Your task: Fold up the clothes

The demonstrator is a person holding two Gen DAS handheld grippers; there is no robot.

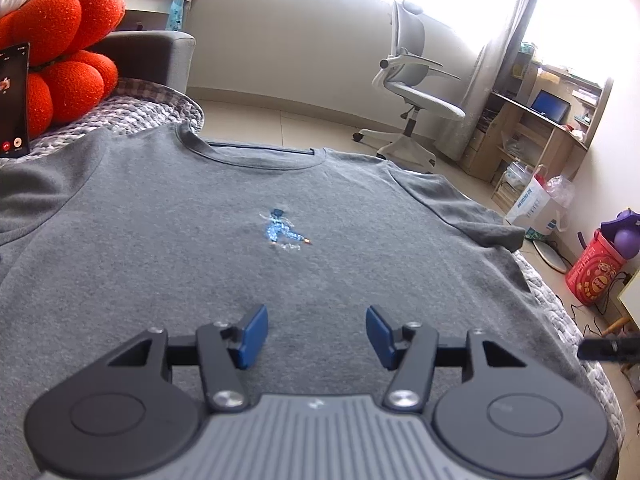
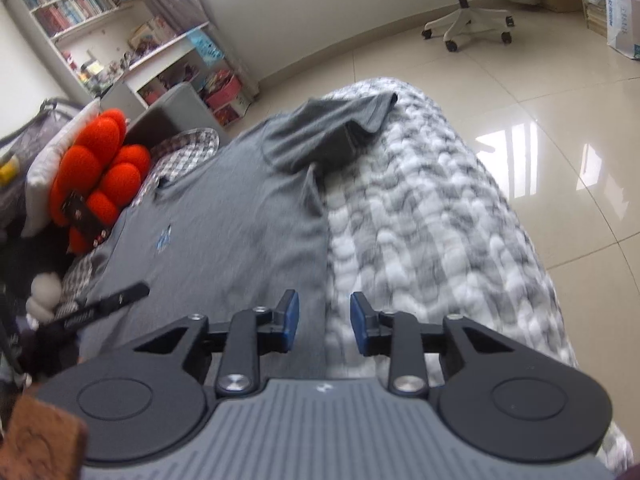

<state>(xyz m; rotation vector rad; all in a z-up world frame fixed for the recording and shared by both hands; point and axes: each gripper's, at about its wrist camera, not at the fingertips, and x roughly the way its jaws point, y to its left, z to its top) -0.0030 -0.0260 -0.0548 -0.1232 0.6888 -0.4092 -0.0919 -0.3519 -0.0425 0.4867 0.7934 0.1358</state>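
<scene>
A grey T-shirt [image 1: 200,248] with a small blue print [image 1: 284,230] lies flat, front up, on a grey-white blanket, collar at the far end. My left gripper [image 1: 317,334] is open and empty above the shirt's lower middle. In the right wrist view the shirt [image 2: 224,216] lies left of centre, its right sleeve [image 2: 332,132] rumpled at the far end. My right gripper [image 2: 324,326] is open and empty, hovering over the shirt's right side edge where it meets the blanket [image 2: 420,216].
An orange plush cushion [image 1: 60,52] and a phone [image 1: 14,100] stand at the shirt's far left. An office chair [image 1: 416,96], a desk with shelves [image 1: 540,128], bags [image 1: 536,204] and a red bucket [image 1: 596,272] stand on the tiled floor to the right.
</scene>
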